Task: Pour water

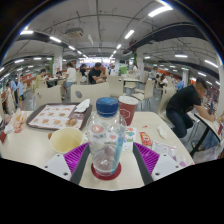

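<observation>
A clear plastic water bottle (pixel 105 140) with a blue cap and a red base ring stands upright between my gripper's (pixel 108 166) two fingers. Both purple pads (pixel 76 157) appear to press on its sides, so the gripper is shut on it. The bottle looks nearly empty of colour; its water level is hard to tell. Just beyond the left finger sits a yellow cup (pixel 66 139) on the white table (pixel 30 150). A red cup (pixel 128 108) stands behind the bottle, a little to its right.
A tray (pixel 54 117) with food lies on the table beyond the yellow cup. A person in dark clothes (pixel 184 102) sits off to the right. Other people sit at tables farther back in a canteen hall. Papers (pixel 166 132) lie right of the bottle.
</observation>
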Tool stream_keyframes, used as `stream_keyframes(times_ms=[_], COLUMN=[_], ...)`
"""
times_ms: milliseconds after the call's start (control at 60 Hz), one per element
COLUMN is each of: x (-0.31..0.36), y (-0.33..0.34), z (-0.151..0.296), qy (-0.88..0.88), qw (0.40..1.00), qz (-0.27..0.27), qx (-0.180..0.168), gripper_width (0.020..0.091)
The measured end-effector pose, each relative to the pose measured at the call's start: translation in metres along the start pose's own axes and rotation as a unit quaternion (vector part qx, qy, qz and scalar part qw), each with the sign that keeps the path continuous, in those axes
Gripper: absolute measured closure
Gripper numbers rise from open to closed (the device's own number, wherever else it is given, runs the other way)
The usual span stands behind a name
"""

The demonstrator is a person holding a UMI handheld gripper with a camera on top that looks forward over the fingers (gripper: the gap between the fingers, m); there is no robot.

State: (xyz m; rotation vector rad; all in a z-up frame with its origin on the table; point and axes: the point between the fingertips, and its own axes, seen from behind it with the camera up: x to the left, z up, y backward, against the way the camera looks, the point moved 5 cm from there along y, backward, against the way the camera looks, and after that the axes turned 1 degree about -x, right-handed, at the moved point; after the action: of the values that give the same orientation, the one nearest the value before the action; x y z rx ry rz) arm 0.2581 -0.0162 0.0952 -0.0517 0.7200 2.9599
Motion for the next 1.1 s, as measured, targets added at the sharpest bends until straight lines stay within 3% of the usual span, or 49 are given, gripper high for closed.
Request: stream_keyframes(times_ms=[250,483,733,1100], x=[0.004,0.047,0.091,0.101], y=[0.071,0.162,0.213,0.226], z=[-0.012,-0.017,-0.011,-0.008], qy=[0.025,0.025,0.01,0.012], qw=[0.999,0.996,0.997,0.997], qz=[-0.019,-0.025,0.003,0.02], qx=[0.041,0.079,0.079,0.074], gripper_width=[0.0257,0.0254,0.0253,0.0253])
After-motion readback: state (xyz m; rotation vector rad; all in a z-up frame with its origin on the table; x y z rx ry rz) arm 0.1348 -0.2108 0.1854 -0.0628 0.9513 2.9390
